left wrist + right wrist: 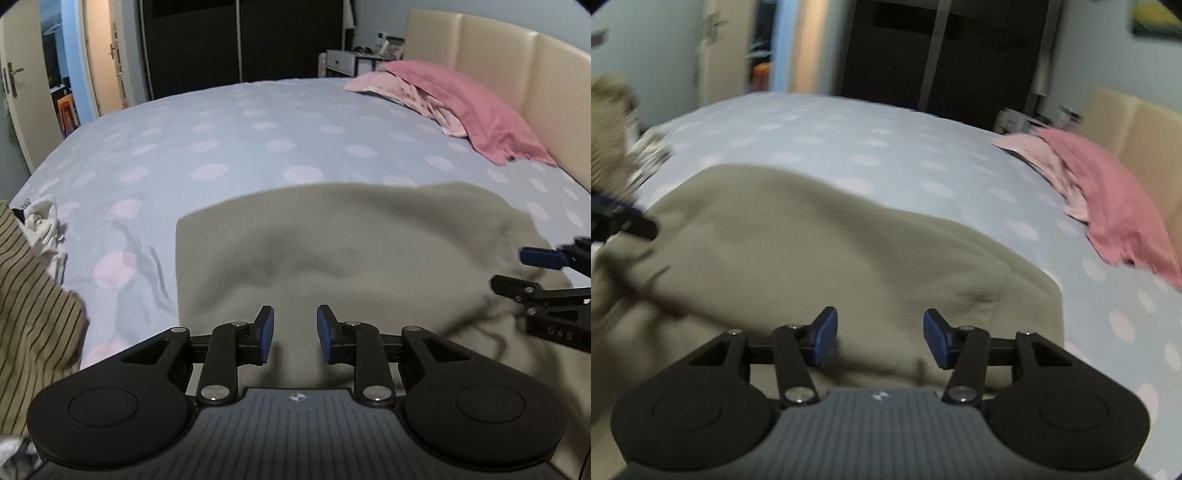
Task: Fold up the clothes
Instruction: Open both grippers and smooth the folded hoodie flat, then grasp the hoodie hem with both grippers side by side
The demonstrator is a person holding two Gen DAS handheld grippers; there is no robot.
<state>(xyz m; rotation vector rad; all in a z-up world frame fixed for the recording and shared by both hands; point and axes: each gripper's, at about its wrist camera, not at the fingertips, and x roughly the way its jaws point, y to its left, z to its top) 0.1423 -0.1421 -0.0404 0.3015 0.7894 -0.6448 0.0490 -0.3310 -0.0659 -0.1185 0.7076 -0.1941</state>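
Note:
An olive-grey fleece garment (351,240) lies spread on the bed, its far part folded to a straight left edge. My left gripper (295,325) hovers over its near part, open, with nothing pinched between the blue pads. To the right, my right gripper (524,269) reaches in over the same cloth. In the right wrist view the garment (831,251) fills the middle. My right gripper (879,332) stands open above its near right corner, holding nothing. The left gripper (624,218) shows blurred at the left edge.
The bed has a pale blue sheet (221,129) with light dots. A striped beige garment (33,295) and a white cloth (44,225) lie at the left edge. Pink pillows (480,110) rest against the cream headboard (498,55). A dark wardrobe (240,40) stands beyond the bed.

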